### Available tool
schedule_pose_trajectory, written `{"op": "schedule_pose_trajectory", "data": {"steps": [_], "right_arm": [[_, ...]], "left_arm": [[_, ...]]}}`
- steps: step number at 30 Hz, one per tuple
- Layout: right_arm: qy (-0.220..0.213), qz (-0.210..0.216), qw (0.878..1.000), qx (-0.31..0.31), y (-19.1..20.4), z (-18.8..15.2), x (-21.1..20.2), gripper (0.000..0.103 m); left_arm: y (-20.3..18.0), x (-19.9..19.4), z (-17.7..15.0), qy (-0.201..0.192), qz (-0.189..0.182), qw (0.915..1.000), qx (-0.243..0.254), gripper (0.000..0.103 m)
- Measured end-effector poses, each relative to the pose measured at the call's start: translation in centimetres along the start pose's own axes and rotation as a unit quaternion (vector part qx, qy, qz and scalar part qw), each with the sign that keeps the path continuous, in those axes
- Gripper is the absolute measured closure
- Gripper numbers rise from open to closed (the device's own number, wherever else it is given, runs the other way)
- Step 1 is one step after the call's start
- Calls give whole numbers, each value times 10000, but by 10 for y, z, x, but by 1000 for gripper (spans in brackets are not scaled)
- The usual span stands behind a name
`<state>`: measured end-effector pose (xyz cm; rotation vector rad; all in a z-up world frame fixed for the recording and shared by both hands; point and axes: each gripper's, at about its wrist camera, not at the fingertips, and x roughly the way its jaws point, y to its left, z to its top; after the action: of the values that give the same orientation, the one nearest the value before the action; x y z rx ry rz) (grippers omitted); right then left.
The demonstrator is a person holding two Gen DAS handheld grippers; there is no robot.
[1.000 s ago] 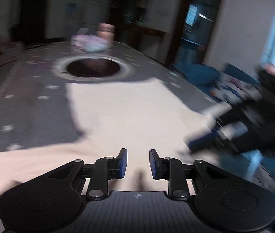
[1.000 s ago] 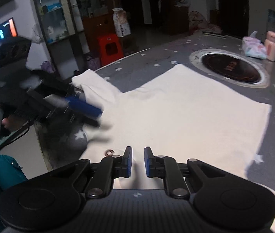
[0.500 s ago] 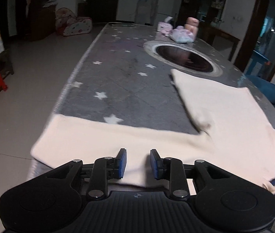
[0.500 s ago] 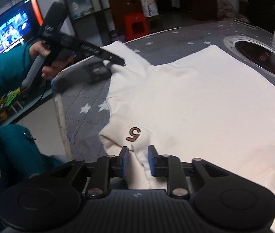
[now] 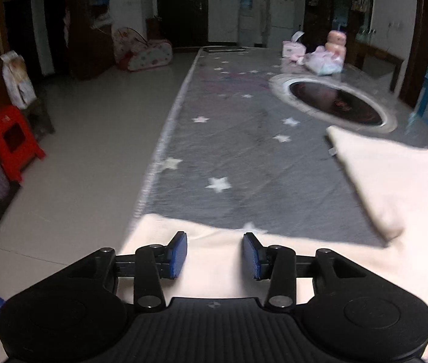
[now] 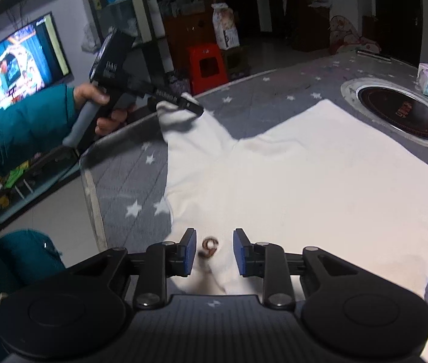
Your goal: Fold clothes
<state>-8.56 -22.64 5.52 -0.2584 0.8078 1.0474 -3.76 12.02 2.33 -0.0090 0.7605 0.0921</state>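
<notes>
Left of the left gripper [image 5: 215,255], bare floor [image 5: 86,157] past the table edge [image 5: 165,133], red stool [image 5: 12,139] well off to that side; ahead, open grey star-printed table cover [image 5: 235,157] up to the round dark inset [image 5: 334,103]; right of it, cream shirt [image 5: 395,181] with its hem near the inset. Left gripper jaws opening, partly spread over the sleeve [image 5: 214,251] by the table edge, cloth between the pads, not pinched. From the right wrist view, left gripper [image 6: 194,107] at the sleeve tip, gripped by a hand [image 6: 99,109] in a teal sleeve [image 6: 17,133]. Right gripper [image 6: 215,251] jaws opening, narrowly parted, straddling the brown numeral [image 6: 209,246] on the shirt, not clamping; free cover to its left, shirt spread ahead and right
</notes>
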Motion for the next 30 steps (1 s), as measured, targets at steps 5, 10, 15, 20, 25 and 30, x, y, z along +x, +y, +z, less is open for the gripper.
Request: {"op": "schedule_pose_trajectory", "data": {"steps": [5, 10, 15, 20, 25, 30], "right_arm": [[248, 50, 9997, 17, 0, -6, 19, 71], [209, 18, 9997, 103, 0, -11, 12, 66], [66, -239, 9992, 321, -7, -16, -5, 65], [-85, -602, 9956, 712, -22, -27, -19, 64], [-173, -772, 9923, 956, -28, -38, -31, 60], [-121, -799, 9912, 1051, -32, -46, -33, 60]], "left_arm": [[-2, -5, 1, 25, 159, 9998, -149, 57], [-43, -33, 2, -255, -648, 9976, 44, 57], [-96, -46, 2, -433, -1718, 9835, 358, 58], [-129, -24, 3, -271, -2143, 9756, 392, 58], [-129, -7, -6, -74, -1957, 9801, 316, 59], [-125, -9, -3, -114, -1984, 9798, 207, 59]]}}
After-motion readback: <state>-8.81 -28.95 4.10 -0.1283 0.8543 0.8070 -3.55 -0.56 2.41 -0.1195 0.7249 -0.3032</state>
